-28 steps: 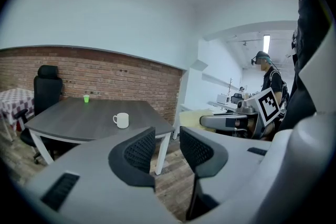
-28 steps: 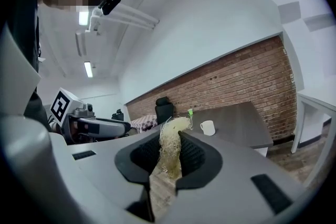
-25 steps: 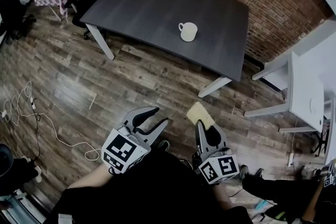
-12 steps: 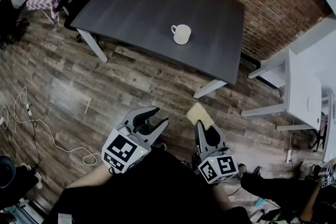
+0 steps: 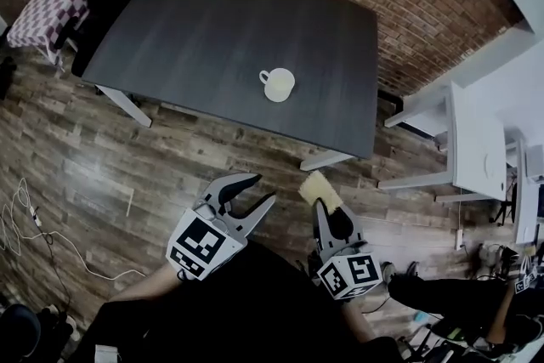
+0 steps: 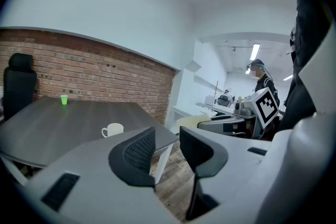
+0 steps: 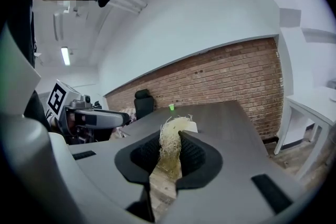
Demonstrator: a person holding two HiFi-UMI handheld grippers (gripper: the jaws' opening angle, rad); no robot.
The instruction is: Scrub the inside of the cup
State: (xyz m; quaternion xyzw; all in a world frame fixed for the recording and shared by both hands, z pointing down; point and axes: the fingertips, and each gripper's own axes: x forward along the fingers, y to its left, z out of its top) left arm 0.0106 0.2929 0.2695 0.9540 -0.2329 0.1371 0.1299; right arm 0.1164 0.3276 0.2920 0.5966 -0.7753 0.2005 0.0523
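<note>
My right gripper [image 5: 326, 208] clenched on a pale yellow fibrous scrubber pad [image 5: 318, 188]. Left gripper [image 5: 254, 192] jaws apart, empty. White ceramic cup [image 5: 280, 85] upright on dark grey table [image 5: 195, 21], well apart from both.

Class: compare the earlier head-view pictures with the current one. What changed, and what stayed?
The table and white cup slid down and left in the head view, so the person seems to have stepped closer. Nothing was gripped or released: left tongs stay open and empty, right tongs stay shut on the scrubber.
</note>
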